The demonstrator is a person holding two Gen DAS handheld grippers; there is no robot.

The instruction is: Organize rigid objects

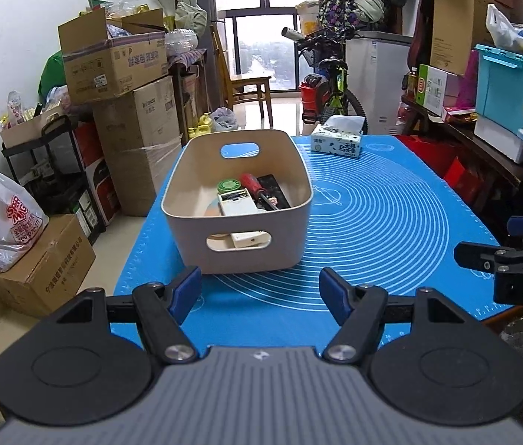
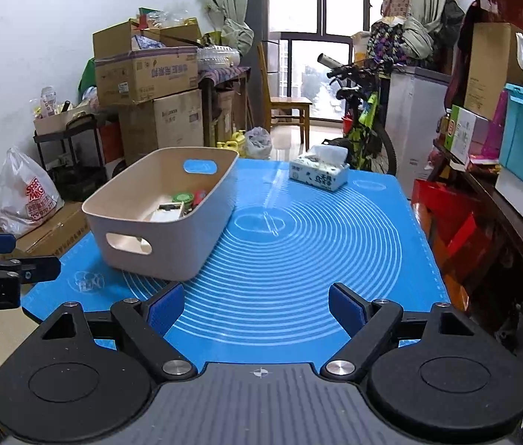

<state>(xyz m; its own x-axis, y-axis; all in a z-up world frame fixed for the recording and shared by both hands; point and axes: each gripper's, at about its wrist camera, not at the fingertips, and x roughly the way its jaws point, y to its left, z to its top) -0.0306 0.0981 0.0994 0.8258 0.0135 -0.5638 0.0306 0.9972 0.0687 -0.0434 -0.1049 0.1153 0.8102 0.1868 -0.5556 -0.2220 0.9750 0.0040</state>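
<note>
I hold my left gripper [image 1: 259, 294] and right gripper [image 2: 248, 309] wide and empty over the near edge of the blue mat [image 2: 335, 244], since the screwdriver [image 1: 257, 187] and other bits already lie in the tub [image 1: 237, 200] at its left side.

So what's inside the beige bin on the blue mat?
The bin holds a red-handled screwdriver, a green round lid, a white boxy gadget and a black flat item. Its walls and the pile hide whatever lies beneath.
</note>
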